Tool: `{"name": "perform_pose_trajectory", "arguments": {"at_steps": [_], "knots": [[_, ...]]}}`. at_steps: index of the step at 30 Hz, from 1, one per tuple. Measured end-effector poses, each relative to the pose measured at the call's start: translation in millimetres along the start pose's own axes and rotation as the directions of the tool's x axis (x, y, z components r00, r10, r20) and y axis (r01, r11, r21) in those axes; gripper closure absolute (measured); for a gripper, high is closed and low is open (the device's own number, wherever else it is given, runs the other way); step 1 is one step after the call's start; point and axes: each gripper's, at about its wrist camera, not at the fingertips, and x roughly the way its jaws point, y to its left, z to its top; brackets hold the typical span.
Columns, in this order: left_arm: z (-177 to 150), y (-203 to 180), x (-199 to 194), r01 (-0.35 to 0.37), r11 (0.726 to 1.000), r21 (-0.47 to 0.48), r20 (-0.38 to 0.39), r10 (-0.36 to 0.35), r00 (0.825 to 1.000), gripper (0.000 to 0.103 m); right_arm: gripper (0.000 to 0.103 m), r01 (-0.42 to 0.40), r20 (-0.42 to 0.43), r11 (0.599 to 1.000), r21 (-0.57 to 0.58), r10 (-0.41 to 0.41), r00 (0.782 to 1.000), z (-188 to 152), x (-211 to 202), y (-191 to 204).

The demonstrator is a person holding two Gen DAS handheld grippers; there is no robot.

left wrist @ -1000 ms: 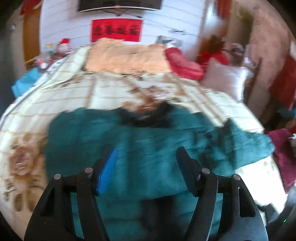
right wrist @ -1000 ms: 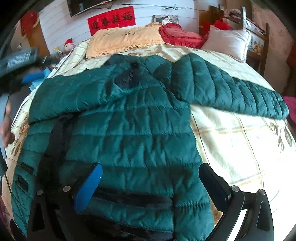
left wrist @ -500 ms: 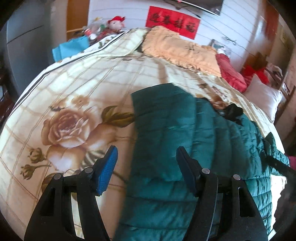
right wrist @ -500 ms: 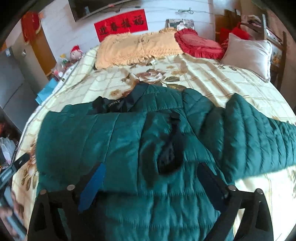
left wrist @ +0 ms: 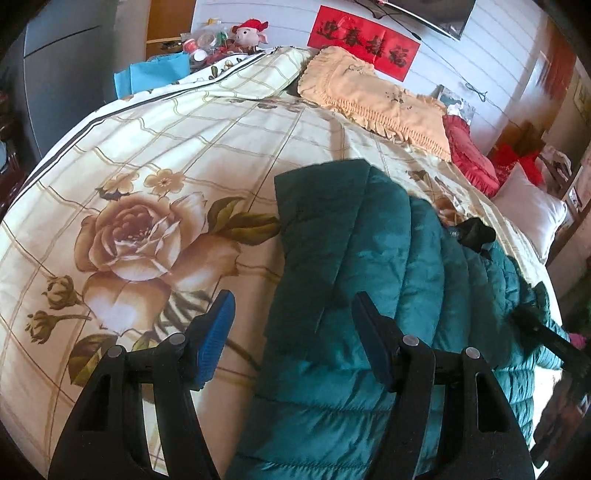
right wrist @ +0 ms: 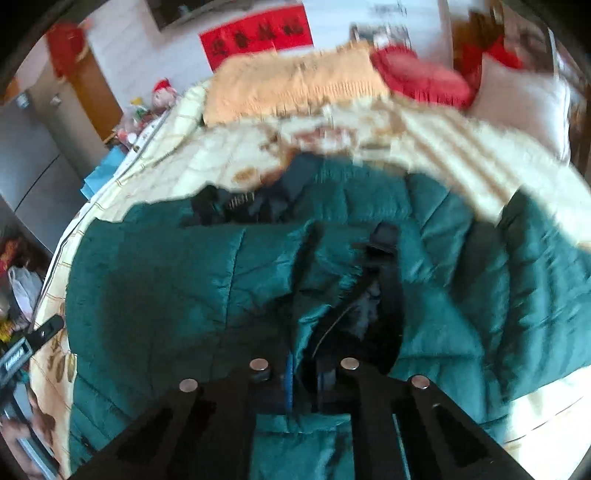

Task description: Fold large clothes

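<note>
A dark green quilted puffer jacket (left wrist: 369, 258) lies spread on the bed, with its left side folded in over the body. It also fills the right wrist view (right wrist: 166, 295). My left gripper (left wrist: 291, 343) is open and empty, hovering over the jacket's left edge. My right gripper (right wrist: 303, 384) is shut on a fold of the jacket near its black-lined front opening (right wrist: 380, 280). The right wrist view is blurred.
The bed has a cream floral quilt (left wrist: 129, 229). An orange pillow (left wrist: 369, 96), a red cushion (left wrist: 469, 151) and a white pillow (left wrist: 528, 214) lie at its head. A blue bag (left wrist: 151, 74) and plush toy (left wrist: 251, 31) stand at the far left.
My left gripper swung to the jacket's left edge and stays open. My right gripper went from open above the jacket to shut on a fold of it.
</note>
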Motion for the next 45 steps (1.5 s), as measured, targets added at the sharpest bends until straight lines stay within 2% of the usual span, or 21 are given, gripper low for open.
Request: {"name": "perform_pose_trajectory", "arguments": {"at_steps": [3,6,9,12,15,17,19,20,22,24,26,30,34,39,42,45], "knots": [[8,-5,-1,0.012,1.000,-0.023,0.017,-0.011,1.000,0.037,0.097,0.062,0.092,0.998,-0.025,-0.059,0.994,7,-26,-6],[13,-12,3,0.009,0.999,-0.035,0.022,-0.008,1.000,0.037,0.097,0.160,0.129,0.987,-0.027,-0.155,0.980,13,-35,-16],[14,-22,11,-0.006,1.000,-0.018,0.014,0.006,1.000,0.037,0.097,0.231,0.118,0.973,0.007,-0.230,0.966,15,-27,-31],[12,-32,23,-0.018,1.000,0.013,-0.013,0.018,1.000,0.037,0.097,0.246,0.048,0.969,0.014,-0.246,0.968,7,-5,-40],[9,-38,30,-0.029,0.999,0.030,-0.022,0.030,0.999,0.037,0.097,0.290,0.020,0.957,-0.021,-0.290,0.957,-3,9,-42],[10,-40,31,-0.029,0.999,0.034,-0.019,0.030,0.999,0.037,0.097,0.269,0.026,0.963,-0.006,-0.269,0.963,-5,6,-46],[13,-43,29,-0.022,0.999,0.039,-0.007,0.022,1.000,0.037,0.094,0.202,0.032,0.979,0.037,-0.203,0.979,-5,-7,-53],[14,-45,28,-0.023,0.999,0.043,0.002,0.022,1.000,0.037,0.089,0.181,0.043,0.982,0.052,-0.184,0.982,-4,-16,-55],[17,-51,28,-0.027,0.998,0.058,0.014,0.027,1.000,0.037,0.070,0.180,0.089,0.983,0.048,-0.183,0.979,-4,-33,-49],[19,-57,32,-0.034,0.997,0.071,0.018,0.033,0.999,0.037,0.062,0.162,0.125,0.987,0.013,-0.163,0.979,-3,-48,-35],[19,-61,36,-0.047,0.996,0.073,0.015,0.046,0.999,0.037,0.062,0.133,0.124,0.991,-0.023,-0.130,0.984,-2,-51,-22],[15,-64,52,-0.074,0.994,0.077,-0.001,0.074,0.997,0.037,0.062,0.063,0.033,0.995,-0.080,-0.061,0.998,-1,-24,2],[10,-65,65,-0.088,0.991,0.100,-0.010,0.089,0.996,0.037,0.062,0.150,0.002,0.979,-0.136,-0.152,0.988,-5,18,10],[8,-63,79,-0.084,0.991,0.102,-0.020,0.087,0.996,0.029,0.062,0.193,-0.014,0.971,-0.144,-0.197,0.980,-8,47,10],[7,-54,87,-0.073,0.994,0.080,-0.033,0.076,0.997,0.023,0.062,0.204,-0.024,0.966,-0.157,-0.210,0.977,-7,47,10],[6,-52,87,-0.065,0.996,0.069,-0.033,0.067,0.997,0.023,0.062,0.184,-0.013,0.973,-0.141,-0.188,0.982,-8,28,7]]}}
